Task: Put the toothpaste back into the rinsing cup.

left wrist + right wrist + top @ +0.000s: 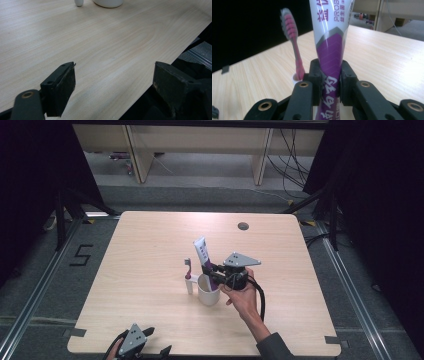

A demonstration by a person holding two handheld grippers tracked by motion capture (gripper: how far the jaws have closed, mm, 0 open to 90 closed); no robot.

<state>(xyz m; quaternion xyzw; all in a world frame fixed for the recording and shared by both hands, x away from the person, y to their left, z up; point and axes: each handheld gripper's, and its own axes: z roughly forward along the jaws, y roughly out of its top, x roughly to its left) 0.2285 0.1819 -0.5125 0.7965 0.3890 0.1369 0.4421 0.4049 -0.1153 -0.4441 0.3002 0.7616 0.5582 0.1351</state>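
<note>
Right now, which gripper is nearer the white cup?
Right. The right gripper is directly above the cup, clamped on the toothpaste tube. The left gripper sits open at the table's near edge, well away from the cup.

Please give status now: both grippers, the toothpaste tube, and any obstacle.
Right gripper shut on toothpaste tube, above white cup. Left gripper open, idle. Toothbrush stands beside.
</note>
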